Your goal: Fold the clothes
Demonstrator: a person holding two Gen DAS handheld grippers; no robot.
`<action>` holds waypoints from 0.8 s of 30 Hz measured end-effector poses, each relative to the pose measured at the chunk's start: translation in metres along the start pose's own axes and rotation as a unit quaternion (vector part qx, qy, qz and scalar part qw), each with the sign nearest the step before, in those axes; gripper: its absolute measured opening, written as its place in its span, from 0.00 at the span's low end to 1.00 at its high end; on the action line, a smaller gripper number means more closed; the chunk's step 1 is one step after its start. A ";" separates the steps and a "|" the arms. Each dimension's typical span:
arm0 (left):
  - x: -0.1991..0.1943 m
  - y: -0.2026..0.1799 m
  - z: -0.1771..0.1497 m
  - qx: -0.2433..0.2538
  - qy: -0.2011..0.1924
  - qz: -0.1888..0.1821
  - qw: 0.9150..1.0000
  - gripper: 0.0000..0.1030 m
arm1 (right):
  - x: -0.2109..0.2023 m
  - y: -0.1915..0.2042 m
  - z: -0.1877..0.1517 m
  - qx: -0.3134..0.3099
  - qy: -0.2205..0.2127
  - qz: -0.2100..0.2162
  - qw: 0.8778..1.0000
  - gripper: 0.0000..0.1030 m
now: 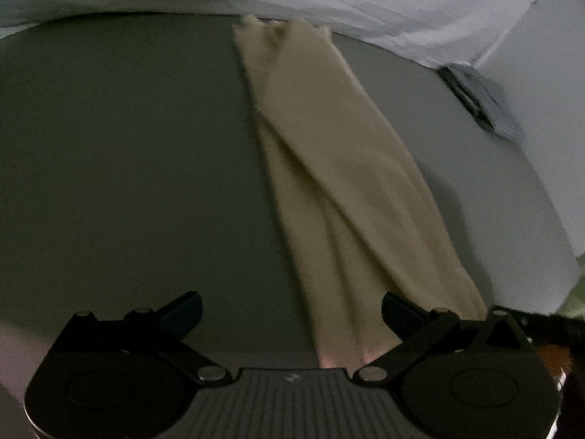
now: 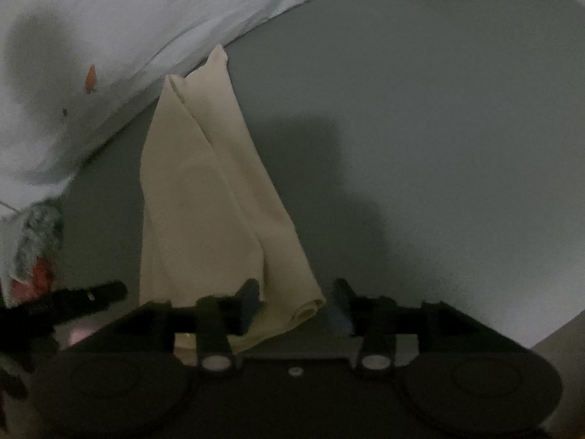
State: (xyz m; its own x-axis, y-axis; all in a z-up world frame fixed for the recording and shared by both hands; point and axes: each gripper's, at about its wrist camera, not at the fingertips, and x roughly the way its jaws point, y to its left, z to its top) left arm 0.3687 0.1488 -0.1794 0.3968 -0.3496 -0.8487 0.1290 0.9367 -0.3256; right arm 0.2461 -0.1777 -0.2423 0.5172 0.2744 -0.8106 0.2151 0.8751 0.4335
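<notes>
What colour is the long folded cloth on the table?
The cloth is plain cream-beige, with no pattern; the left wrist view shows it best.

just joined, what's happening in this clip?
A person with a handheld tool in each hand is folding a beige garment on a grey surface. It lies folded into a long narrow strip. The left tool is open, and the cloth's near end runs beneath it, unpinched. The right tool is open around the rolled near corner, pads not pressing. White fabric is bunched at the far edge.
</notes>
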 end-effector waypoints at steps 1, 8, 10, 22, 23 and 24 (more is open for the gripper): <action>0.001 -0.004 -0.002 -0.002 0.004 -0.008 1.000 0.99 | 0.001 -0.004 0.000 0.003 0.004 0.008 1.000 0.47; 0.012 -0.010 -0.014 -0.039 0.031 -0.003 0.999 0.97 | 0.016 -0.012 0.015 -0.015 0.028 0.037 0.999 0.49; 0.012 -0.010 -0.018 -0.058 0.035 -0.005 0.998 0.95 | 0.021 -0.013 0.021 -0.018 0.036 0.055 0.998 0.49; 0.008 -0.005 -0.029 -0.158 0.051 -0.042 0.985 0.87 | 0.045 -0.008 0.045 -0.050 0.101 0.109 0.988 0.55; 0.008 -0.005 -0.029 -0.165 0.054 -0.043 0.984 0.84 | 0.045 -0.010 0.047 -0.045 0.106 0.114 0.987 0.55; 0.008 -0.006 -0.029 -0.173 0.058 -0.050 0.982 0.78 | 0.046 -0.011 0.049 -0.041 0.112 0.120 0.986 0.55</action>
State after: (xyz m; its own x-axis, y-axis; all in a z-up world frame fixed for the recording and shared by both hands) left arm 0.3447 0.1398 -0.1967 0.2884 -0.4576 -0.8411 -0.1628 0.8422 -0.5141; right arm 0.3079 -0.1940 -0.2653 0.3475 0.5499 -0.7595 0.0367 0.8014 0.5971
